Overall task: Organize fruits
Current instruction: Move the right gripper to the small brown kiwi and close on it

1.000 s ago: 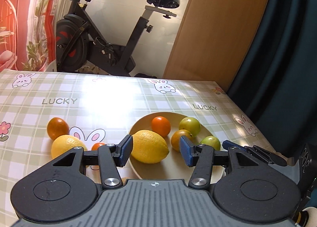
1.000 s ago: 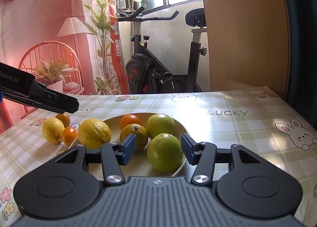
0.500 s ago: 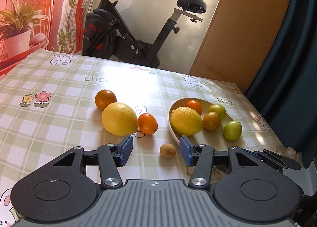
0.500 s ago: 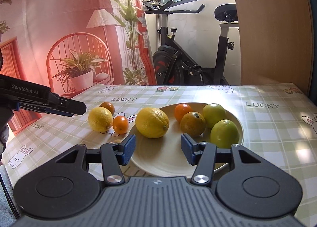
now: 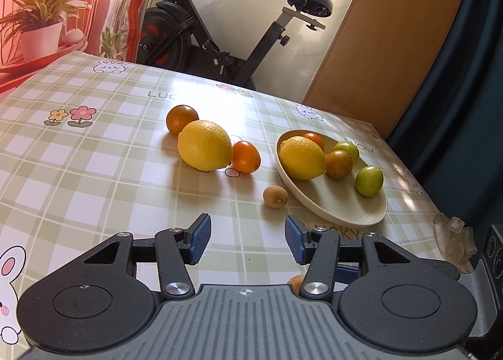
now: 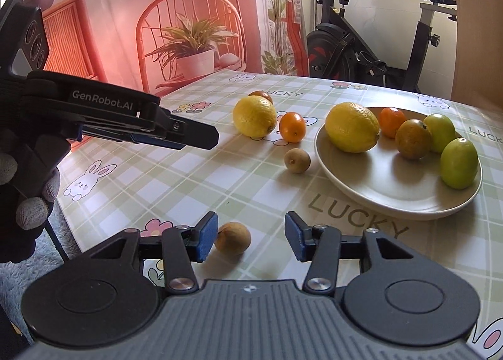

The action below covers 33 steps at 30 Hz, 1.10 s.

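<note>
Left wrist view: the left gripper [image 5: 247,242] hung above the checked tablecloth [image 5: 94,171], fingers spread wide with nothing between them. The plate [image 5: 361,212] held 5 fruits, including a lemon [image 5: 301,157] and a green fruit [image 5: 369,181]. Off the plate lay a second lemon [image 5: 204,145], 2 orange fruits just beside it, and a small brown fruit [image 5: 275,196] near the plate rim.

Right wrist view: the right gripper [image 6: 250,239] sat low near the table edge, fingers apart and empty; another brown fruit [image 6: 233,238] lay between them, against the left pad. In my judgement it was placed there for pickup. 5 loose fruits were not yet on the plate.
</note>
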Each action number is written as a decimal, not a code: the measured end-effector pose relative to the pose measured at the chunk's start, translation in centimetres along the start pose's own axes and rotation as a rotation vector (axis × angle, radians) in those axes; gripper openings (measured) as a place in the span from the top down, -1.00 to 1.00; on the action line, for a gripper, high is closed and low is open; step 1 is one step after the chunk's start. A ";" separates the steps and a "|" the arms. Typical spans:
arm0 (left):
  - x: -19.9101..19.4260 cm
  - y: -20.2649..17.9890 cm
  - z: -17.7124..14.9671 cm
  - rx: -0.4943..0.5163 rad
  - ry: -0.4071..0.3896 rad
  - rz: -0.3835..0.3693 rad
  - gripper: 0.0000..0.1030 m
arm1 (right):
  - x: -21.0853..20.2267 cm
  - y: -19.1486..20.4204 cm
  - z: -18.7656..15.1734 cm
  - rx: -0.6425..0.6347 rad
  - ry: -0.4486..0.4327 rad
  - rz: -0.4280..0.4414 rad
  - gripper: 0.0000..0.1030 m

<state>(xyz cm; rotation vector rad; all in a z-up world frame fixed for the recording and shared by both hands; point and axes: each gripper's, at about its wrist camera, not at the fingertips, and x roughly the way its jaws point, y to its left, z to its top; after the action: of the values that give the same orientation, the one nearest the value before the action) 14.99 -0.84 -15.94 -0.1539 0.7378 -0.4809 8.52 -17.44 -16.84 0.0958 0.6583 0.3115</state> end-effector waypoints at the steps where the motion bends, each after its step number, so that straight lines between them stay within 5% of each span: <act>1: 0.0 0.0 -0.2 0.000 0.001 -0.002 -0.06 | 0.2 0.2 -0.1 -0.004 0.011 0.004 0.04; 9: 0.2 0.1 -0.7 0.003 0.004 -0.006 -0.06 | 1.1 0.9 -0.6 -0.022 0.054 0.009 0.40; 22: 1.8 -1.2 -1.0 0.047 0.043 -0.014 -0.06 | 0.2 -1.4 -0.5 0.005 -0.006 -0.041 0.40; 33: 4.0 -4.4 1.9 0.266 0.006 -0.040 -0.04 | -1.1 -5.0 -1.0 0.104 -0.072 -0.111 0.40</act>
<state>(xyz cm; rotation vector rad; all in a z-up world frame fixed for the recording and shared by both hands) 17.18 -6.70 -15.66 0.0816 0.6712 -0.6130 8.31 -22.52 -17.87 0.1688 0.6055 0.1656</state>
